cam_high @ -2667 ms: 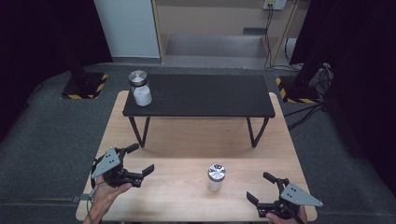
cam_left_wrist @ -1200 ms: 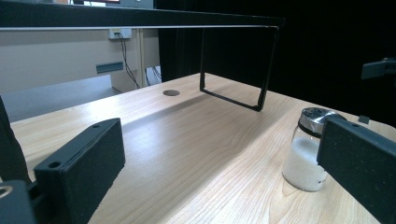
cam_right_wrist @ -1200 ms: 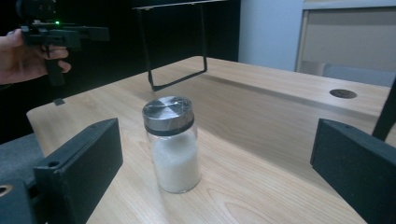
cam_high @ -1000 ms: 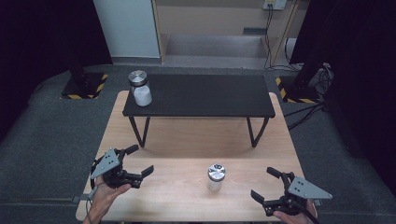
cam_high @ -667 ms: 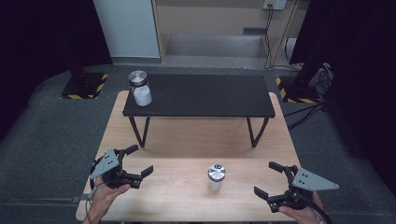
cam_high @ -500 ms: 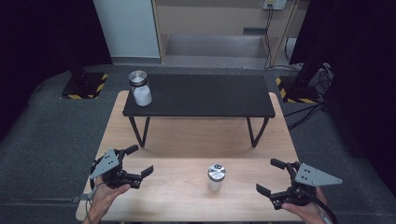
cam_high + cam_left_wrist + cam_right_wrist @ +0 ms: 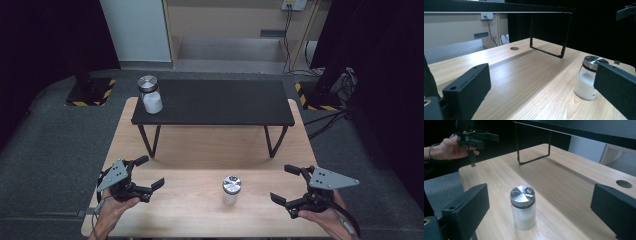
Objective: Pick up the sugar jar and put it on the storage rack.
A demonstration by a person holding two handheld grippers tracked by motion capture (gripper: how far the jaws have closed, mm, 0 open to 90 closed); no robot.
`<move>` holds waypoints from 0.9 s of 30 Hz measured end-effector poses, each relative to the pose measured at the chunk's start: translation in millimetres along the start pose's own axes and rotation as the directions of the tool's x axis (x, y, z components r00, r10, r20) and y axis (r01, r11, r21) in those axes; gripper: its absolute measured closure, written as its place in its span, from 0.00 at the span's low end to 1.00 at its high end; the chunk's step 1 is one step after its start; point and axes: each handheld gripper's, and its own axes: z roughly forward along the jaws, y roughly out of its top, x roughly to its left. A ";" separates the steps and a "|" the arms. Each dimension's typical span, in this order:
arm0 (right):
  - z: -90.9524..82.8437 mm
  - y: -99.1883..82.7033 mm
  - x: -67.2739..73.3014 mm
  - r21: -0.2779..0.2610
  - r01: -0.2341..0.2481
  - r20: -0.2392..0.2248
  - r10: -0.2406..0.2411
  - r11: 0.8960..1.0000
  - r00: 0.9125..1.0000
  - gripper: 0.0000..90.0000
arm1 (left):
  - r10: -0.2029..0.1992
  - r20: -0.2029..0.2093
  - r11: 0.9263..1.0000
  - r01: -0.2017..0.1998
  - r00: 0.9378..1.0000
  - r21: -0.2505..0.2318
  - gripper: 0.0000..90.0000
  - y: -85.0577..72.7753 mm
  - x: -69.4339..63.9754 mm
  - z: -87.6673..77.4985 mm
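Starting from the left, the left tool (image 7: 142, 174) is held above the near left part of the light wooden desk (image 7: 185, 150), its jaws wide apart and empty. On the raised black shelf (image 7: 215, 102), a clear glass jar with a steel lid and white powder (image 7: 149, 95) is stood at the left end. The small glass shaker of white grains with a chrome cap (image 7: 230, 190) is stood upright on the desk between the tools, touched by neither. The right tool (image 7: 289, 186) is aimed at it, jaws spread and empty. No grasp is judged to be made yet; closing in, gripping and moving are all left. In the left gripper view the shaker (image 7: 589, 78) is partly hidden by a jaw.
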 end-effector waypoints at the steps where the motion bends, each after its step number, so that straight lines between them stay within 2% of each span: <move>1: 1.9 1.4 -0.8 0.007 0.003 -0.006 -0.003 1.000 1.000 0.02 | 0.000 0.002 1.000 0.000 1.000 0.001 0.00 0.1 0.1 0.2; 15: 35.6 10.6 -8.9 0.069 0.022 -0.053 -0.018 0.997 0.998 0.03 | 0.004 0.022 1.000 -0.004 1.000 0.004 0.01 0.8 1.6 0.3; 27: 70.5 6.4 -15.4 0.118 0.020 -0.088 -0.010 0.993 0.996 0.03 | 0.006 0.026 1.000 -0.006 1.000 0.010 0.01 1.1 1.6 0.8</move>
